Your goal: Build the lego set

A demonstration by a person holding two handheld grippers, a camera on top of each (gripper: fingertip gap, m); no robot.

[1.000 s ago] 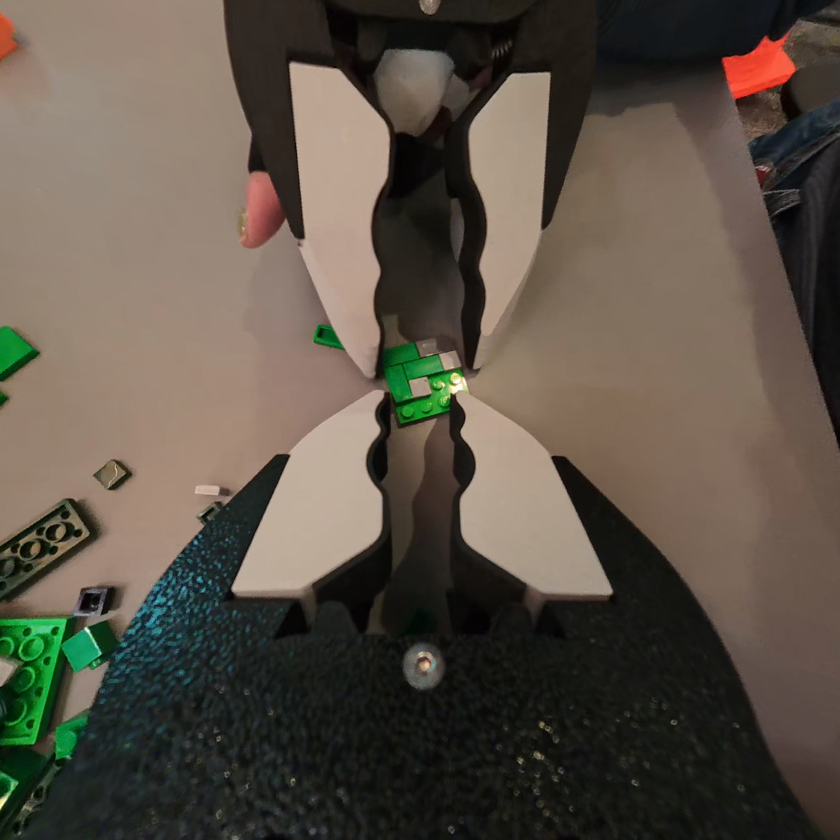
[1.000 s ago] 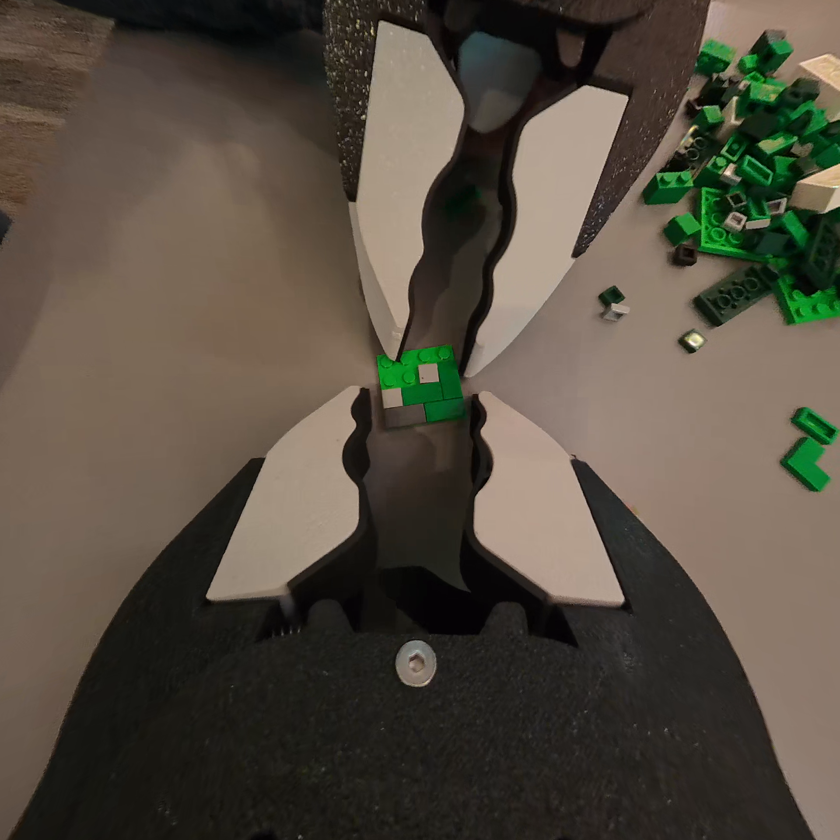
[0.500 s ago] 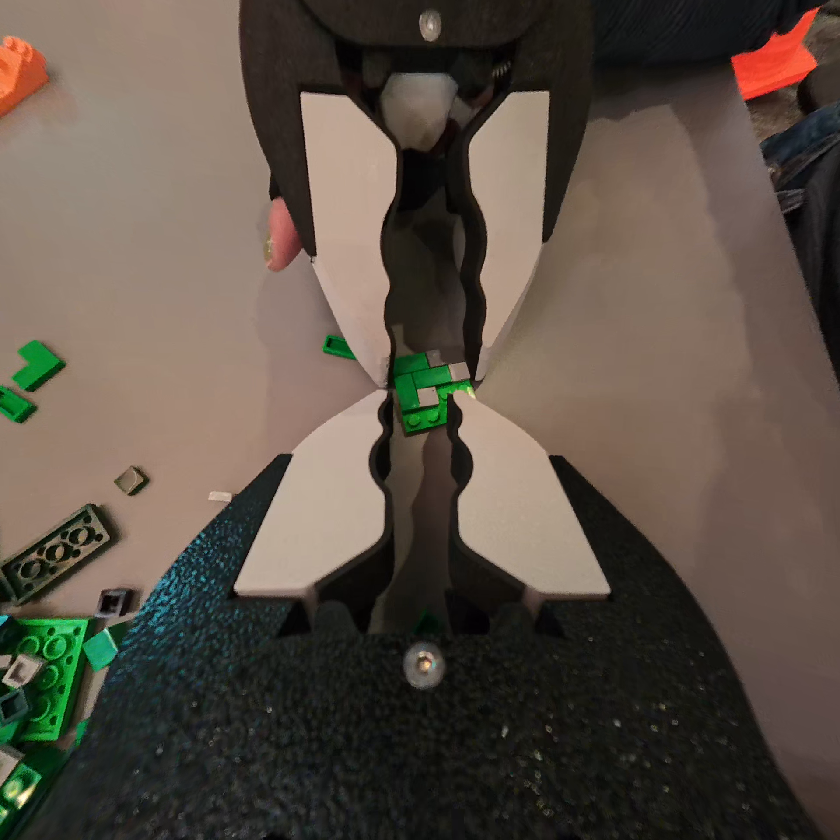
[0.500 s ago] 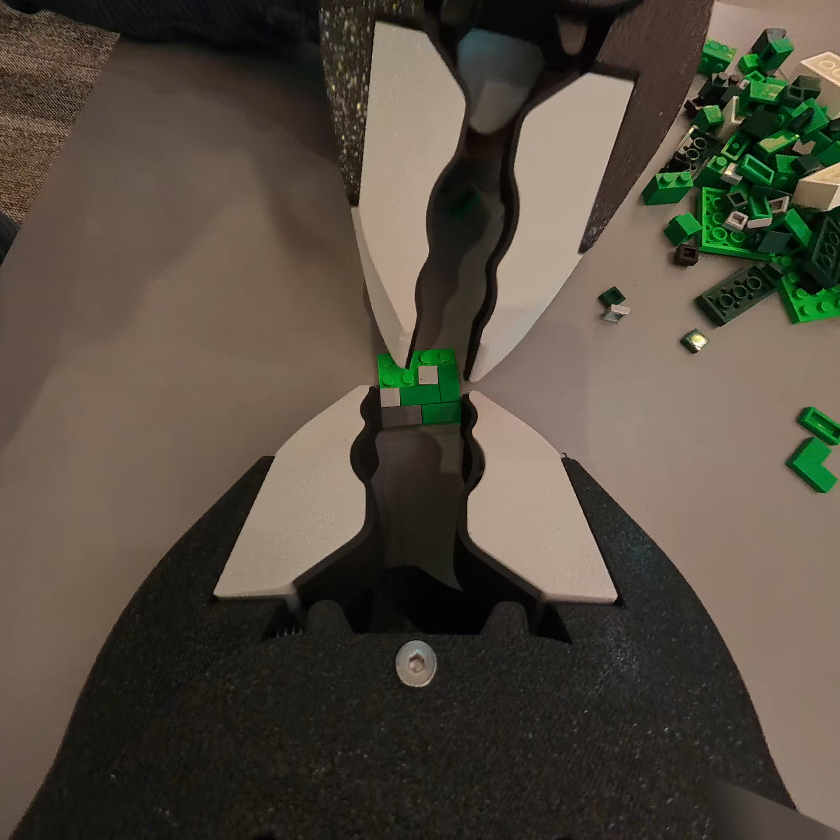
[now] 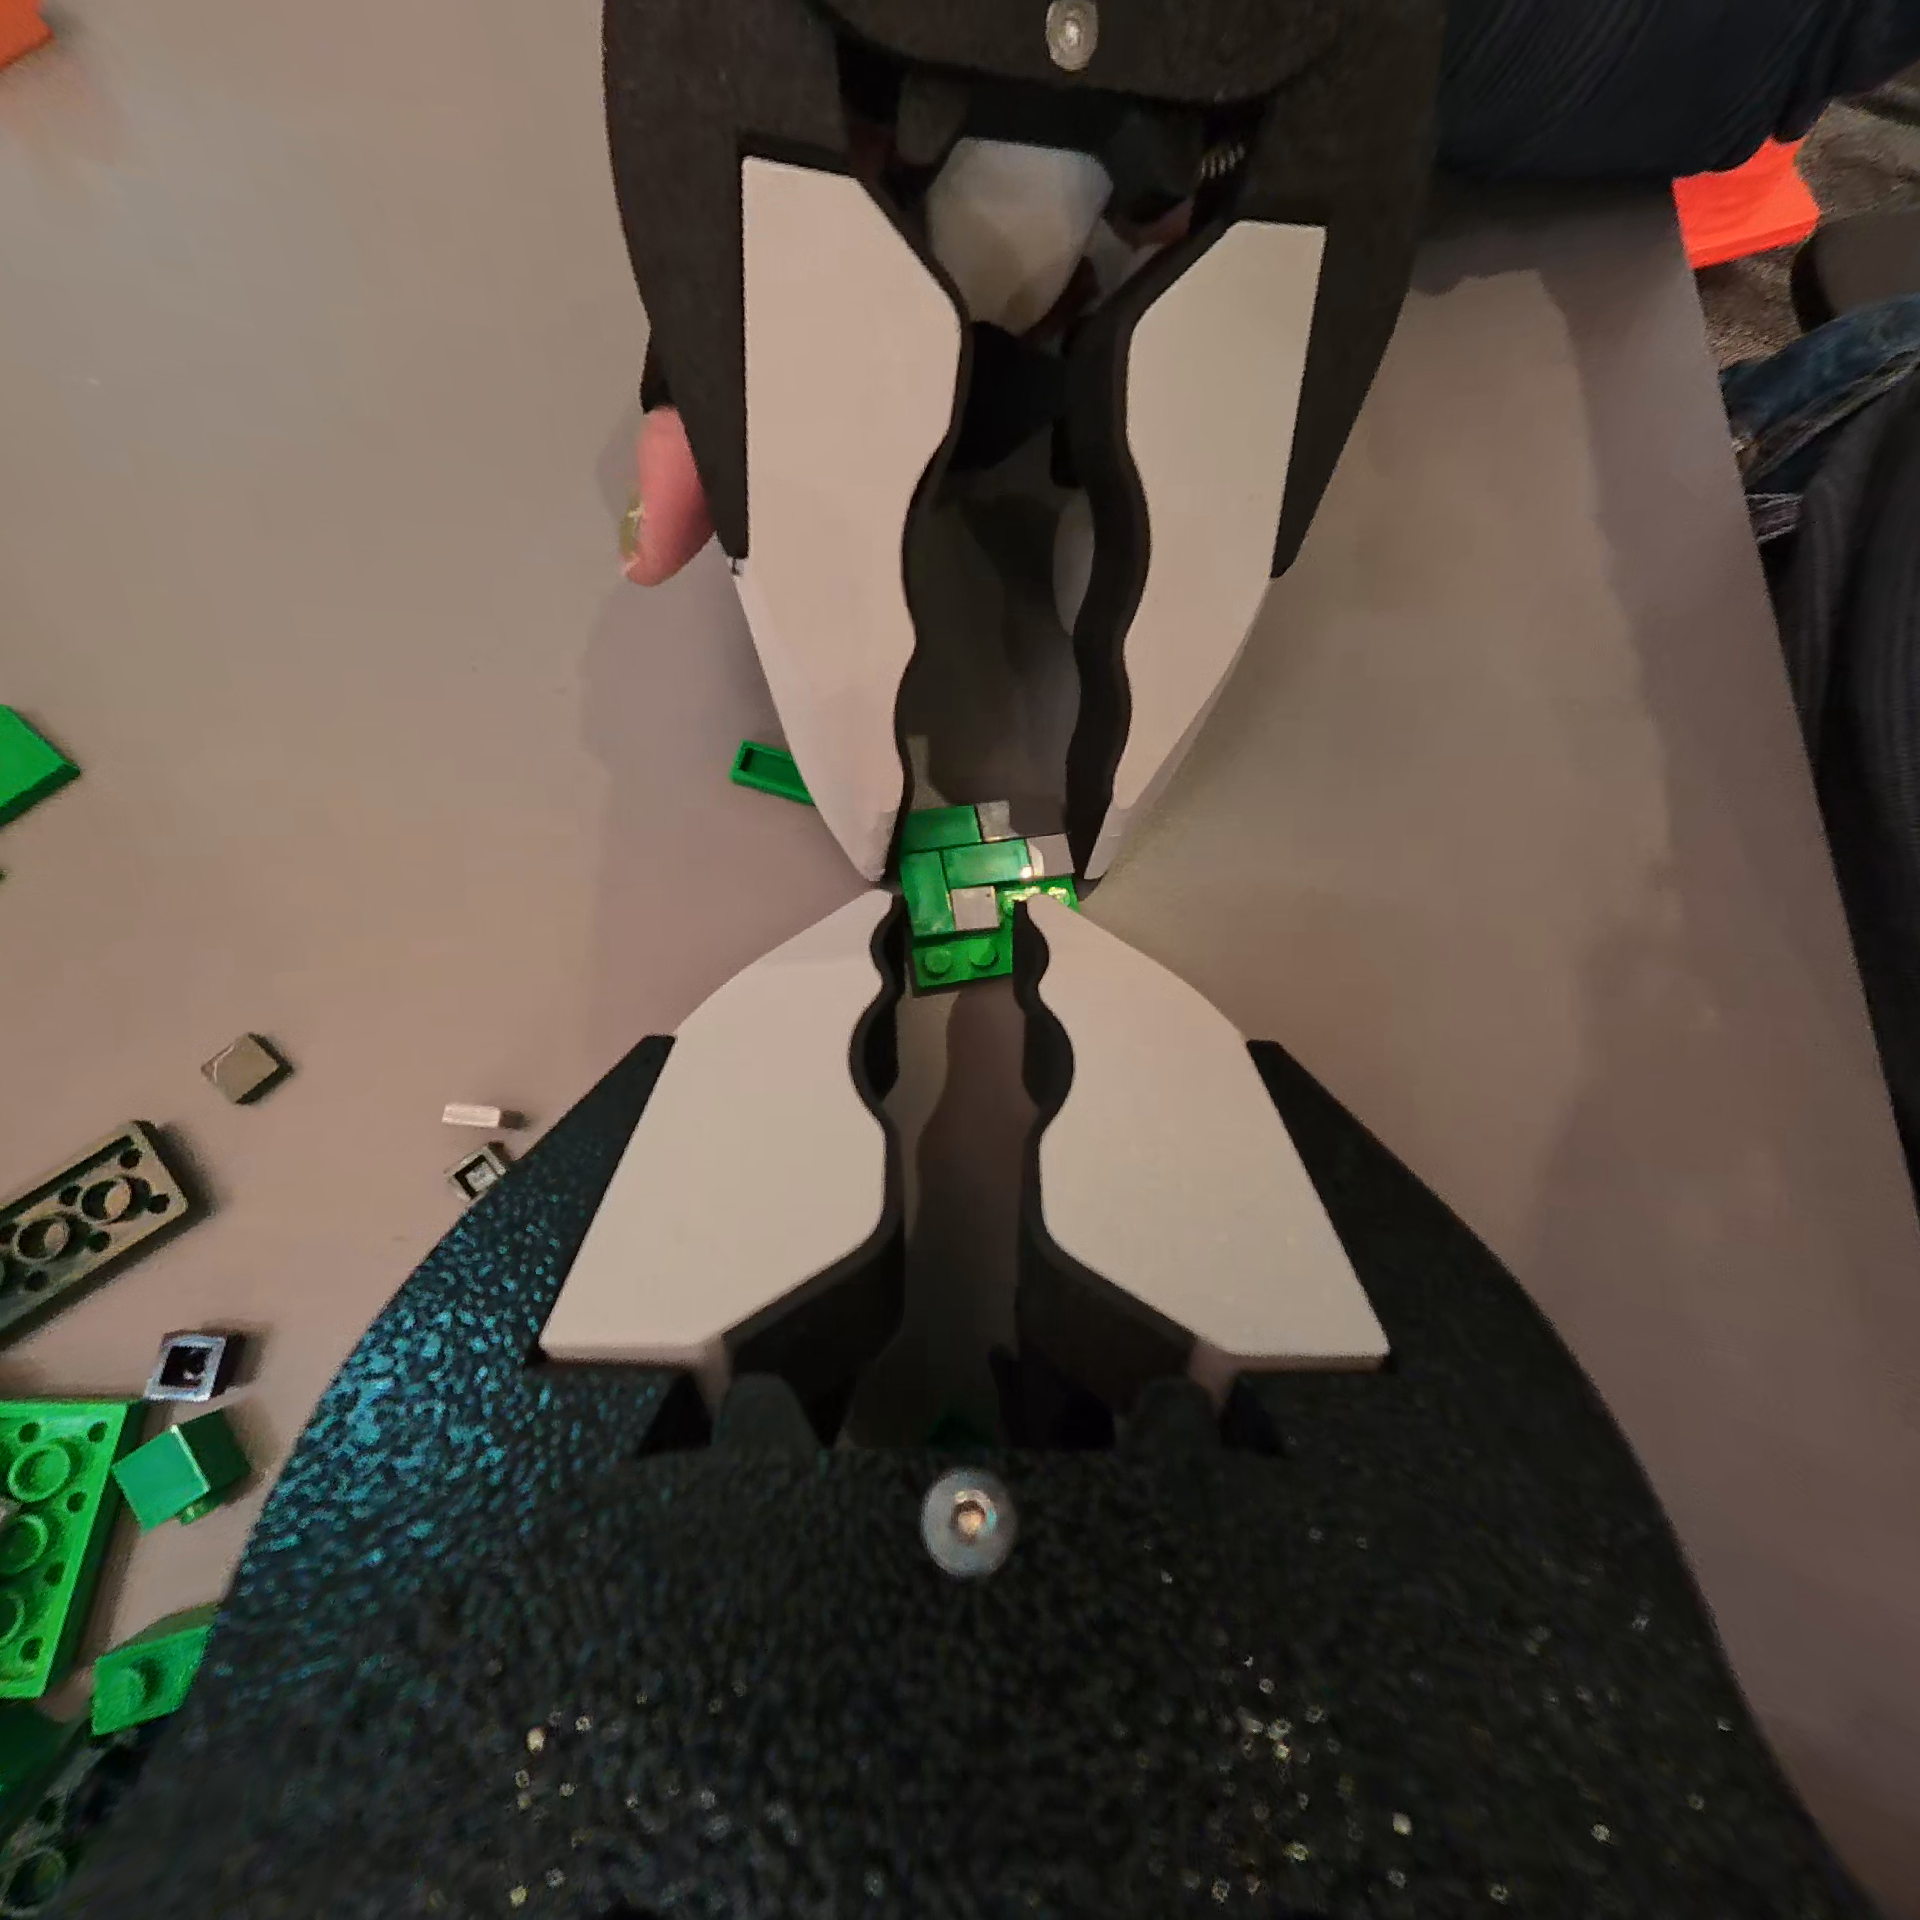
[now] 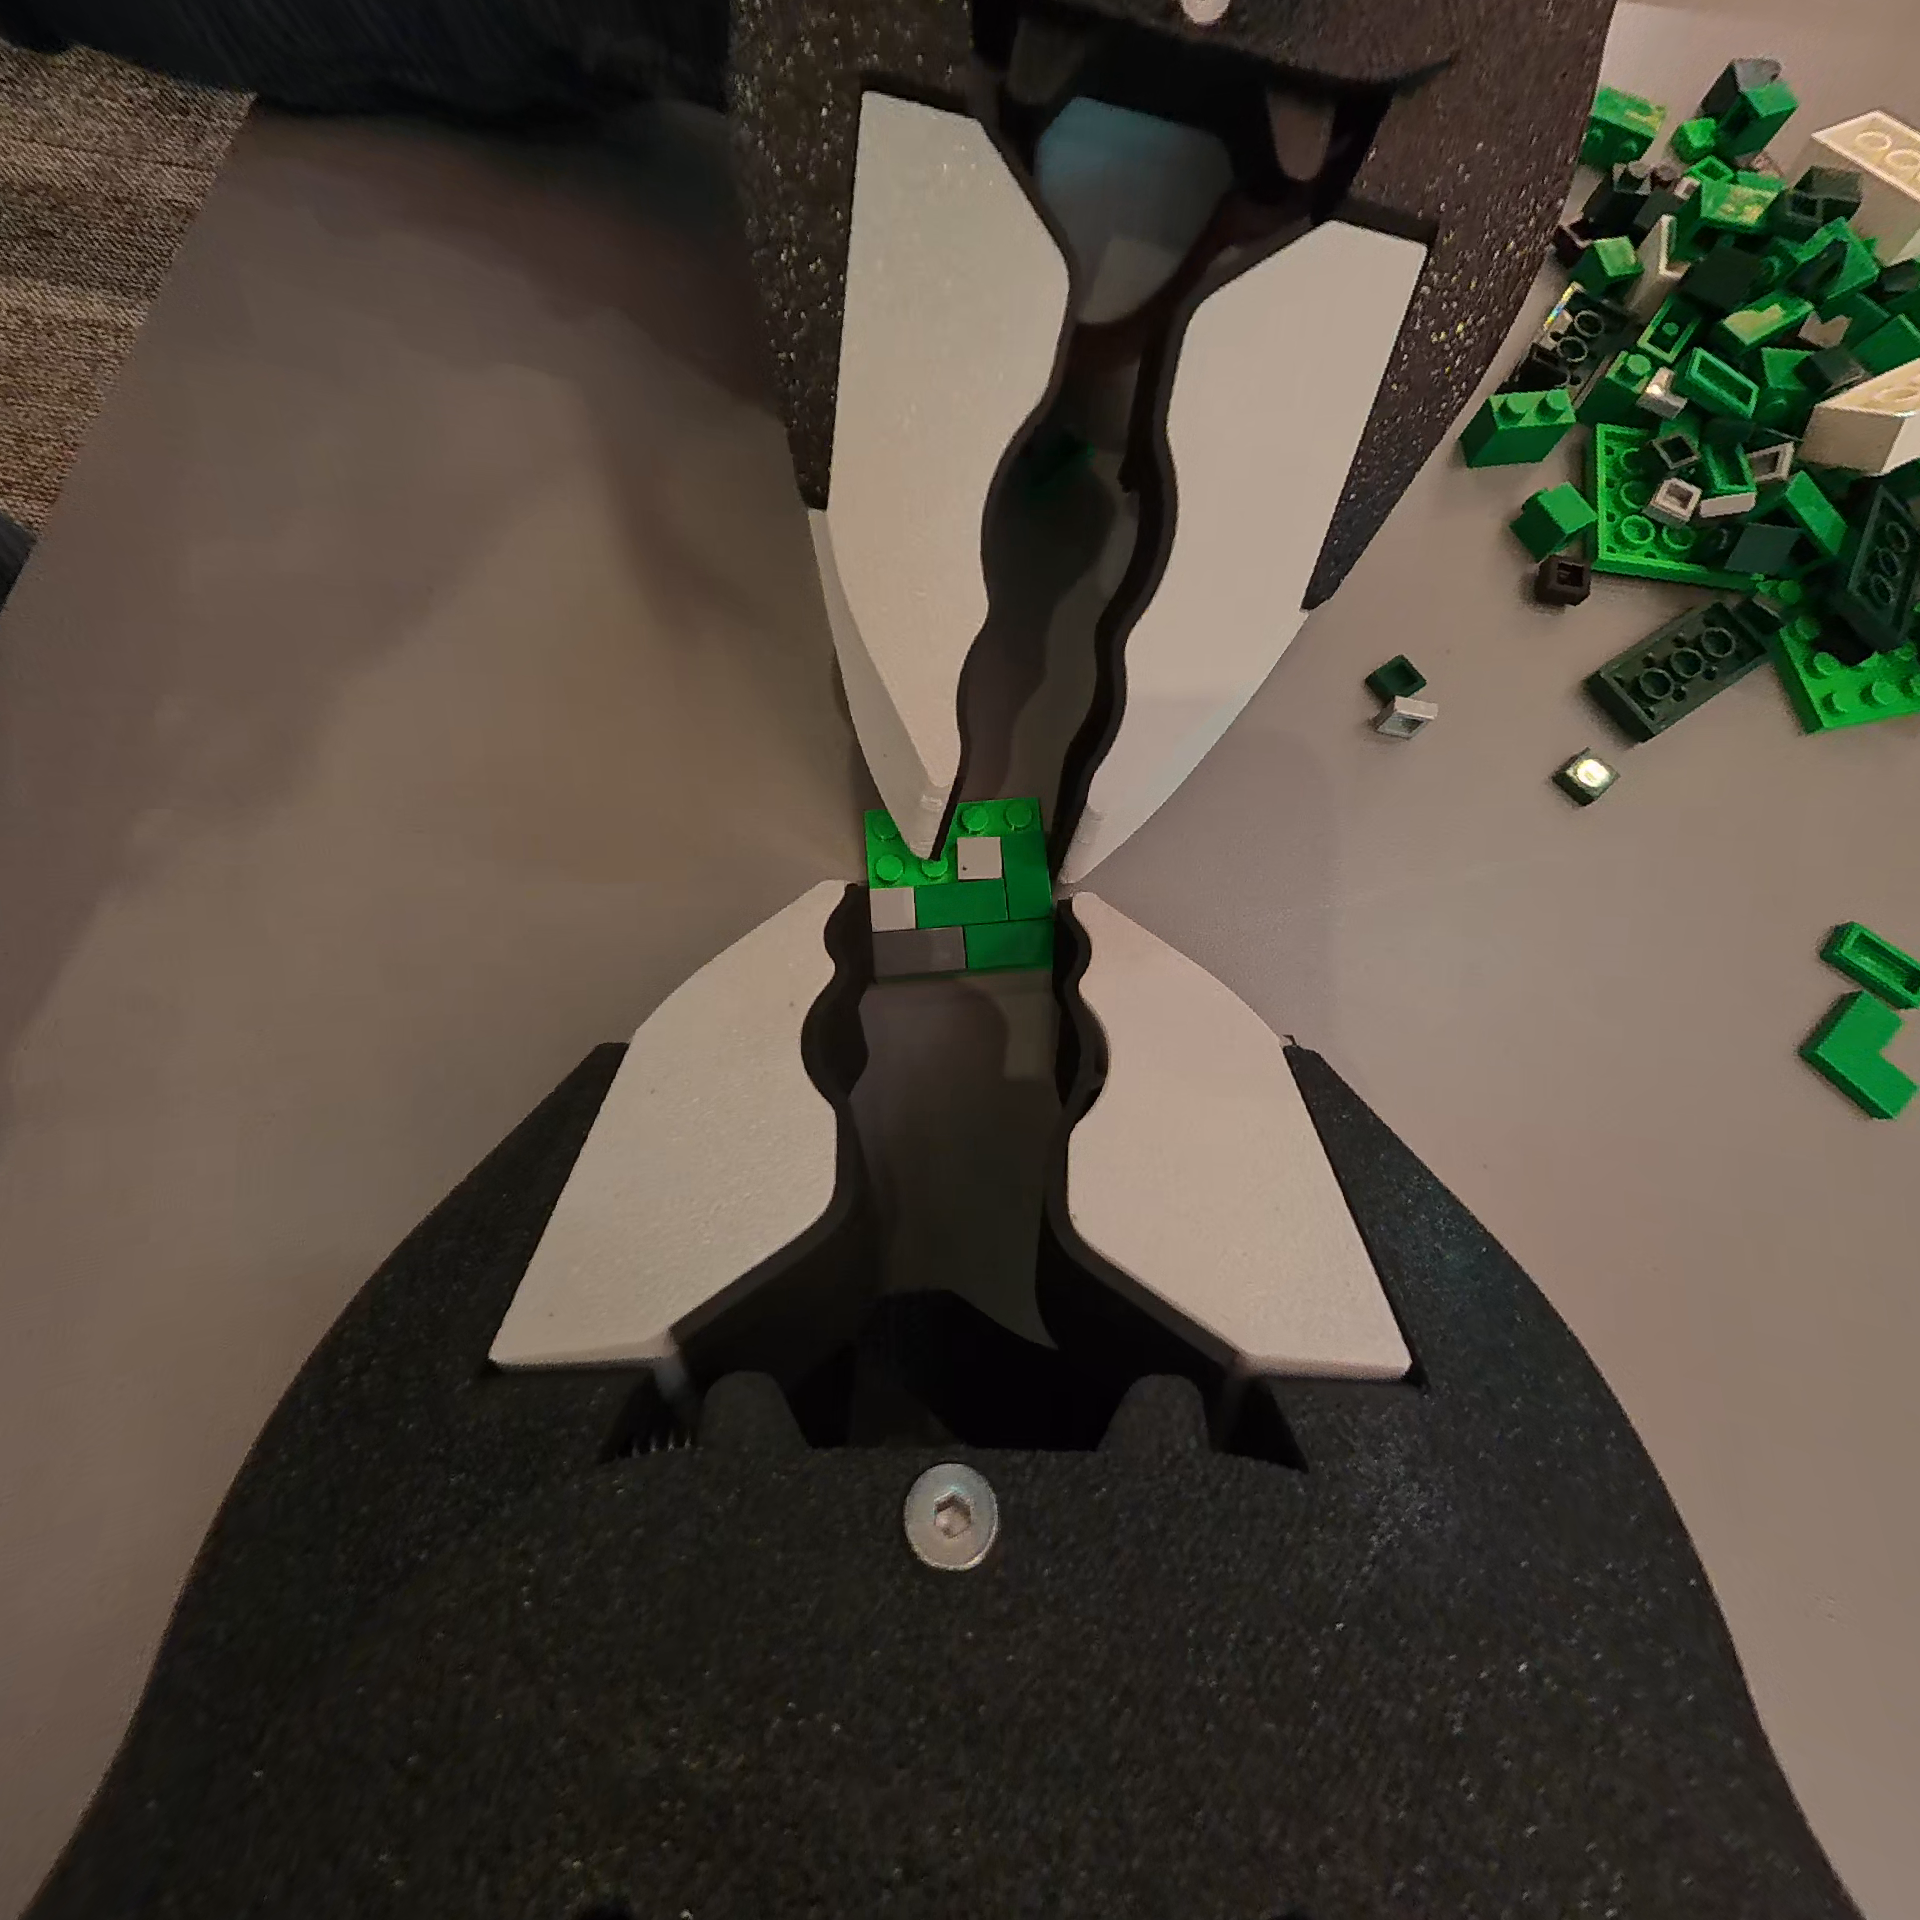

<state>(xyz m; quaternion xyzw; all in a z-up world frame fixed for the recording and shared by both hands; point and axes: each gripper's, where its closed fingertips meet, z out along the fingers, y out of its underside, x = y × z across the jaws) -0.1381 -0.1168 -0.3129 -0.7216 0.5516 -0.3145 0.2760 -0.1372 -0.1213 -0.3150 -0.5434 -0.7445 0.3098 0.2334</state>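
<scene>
A small lego assembly of green and grey plates sits low over the grey table, between both grippers, which meet tip to tip. My left gripper is shut on its studded end, with one fingertip overlapping the plate's top. The right gripper comes in from the top of this view. In the right wrist view my right gripper is shut on the assembly by its two sides. The left gripper reaches in from above onto the studs.
A pile of loose green, dark green and white bricks lies at the upper right, with an L-shaped green piece nearer. Loose pieces lie at the left. A green tile sits beside the grippers. A person's finger shows. An orange object is beyond the table edge. Left and right tips are no more than a few centimetres apart.
The right gripper's jaws have narrowed slightly onto the assembly. Both grippers stay tip to tip on it, with only small shifts of view.
</scene>
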